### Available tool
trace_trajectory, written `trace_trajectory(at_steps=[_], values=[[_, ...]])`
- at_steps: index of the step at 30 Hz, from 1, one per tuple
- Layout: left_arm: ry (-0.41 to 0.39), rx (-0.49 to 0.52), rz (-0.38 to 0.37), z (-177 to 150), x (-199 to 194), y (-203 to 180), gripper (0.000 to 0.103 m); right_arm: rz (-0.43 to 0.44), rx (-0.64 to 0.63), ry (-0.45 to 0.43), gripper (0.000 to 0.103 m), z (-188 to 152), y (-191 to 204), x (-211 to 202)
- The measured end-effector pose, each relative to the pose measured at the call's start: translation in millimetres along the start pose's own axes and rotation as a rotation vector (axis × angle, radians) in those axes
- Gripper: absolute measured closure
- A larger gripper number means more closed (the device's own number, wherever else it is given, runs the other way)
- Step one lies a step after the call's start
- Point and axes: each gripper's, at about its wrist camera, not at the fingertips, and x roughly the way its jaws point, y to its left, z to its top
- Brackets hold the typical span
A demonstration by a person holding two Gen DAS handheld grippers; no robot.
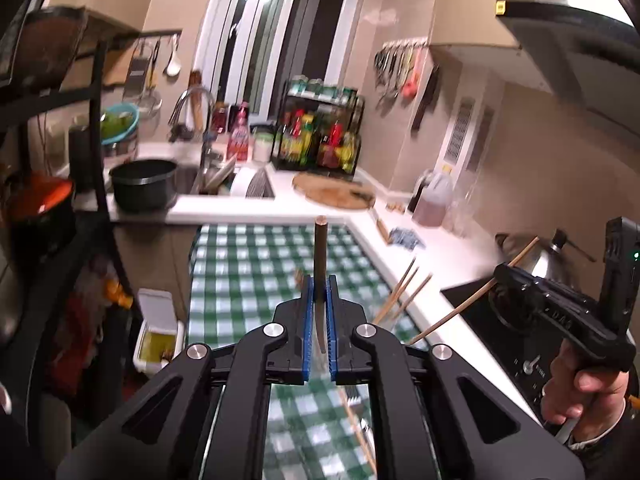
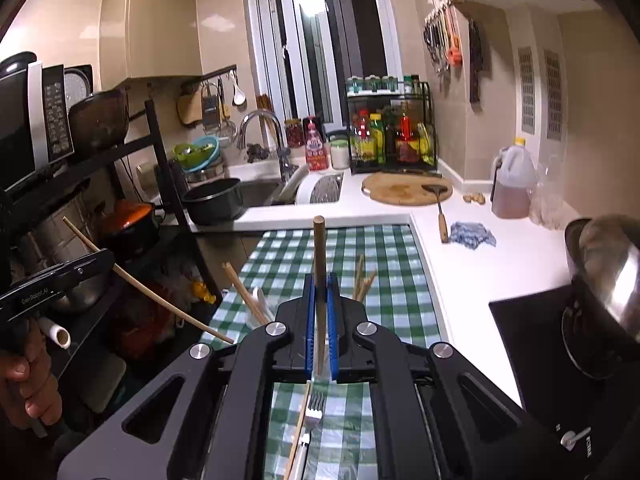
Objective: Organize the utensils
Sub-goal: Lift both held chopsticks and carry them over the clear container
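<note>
My left gripper (image 1: 320, 286) is shut on a chopstick (image 1: 320, 256) that stands up between the blue pads, above the green checked tablecloth (image 1: 256, 264). My right gripper (image 2: 320, 284) is shut on another chopstick (image 2: 319, 256). Each gripper shows in the other's view, holding its slanted chopstick: the right one (image 1: 500, 274) at the right, the left one (image 2: 108, 258) at the left. Several chopsticks (image 1: 404, 292) stand in a holder on the cloth, also in the right wrist view (image 2: 244, 292). A fork (image 2: 314, 412) and a loose chopstick (image 2: 298, 436) lie on the cloth below my right gripper.
White counter (image 2: 480, 256) with a blue rag (image 2: 472, 234), a spatula (image 2: 440, 212) on a round wooden board (image 2: 400, 188), an oil jug (image 2: 512, 184). Black hob (image 2: 536, 344) with a steel pot (image 2: 608, 268) at right. Sink with black pot (image 2: 214, 200). Black shelf rack (image 2: 120, 200) at left.
</note>
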Motion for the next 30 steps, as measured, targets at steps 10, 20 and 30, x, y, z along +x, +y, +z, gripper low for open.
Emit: trace_trajectory(at_steps=[10,20,30], values=[[-0.003,0.012,-0.034,23,54,-16,0.097,-0.022,-0.031,-0.081,0.097,36,11,25],[0.144,0.061,-0.023,-3,131,-18,0.097,-0.025,-0.014,-0.004,0.097,15,-6,100],[0.196,0.097,0.012,-22,154,-21,0.076,-0.021,-0.058,0.113,0.086,-13,-7,139]])
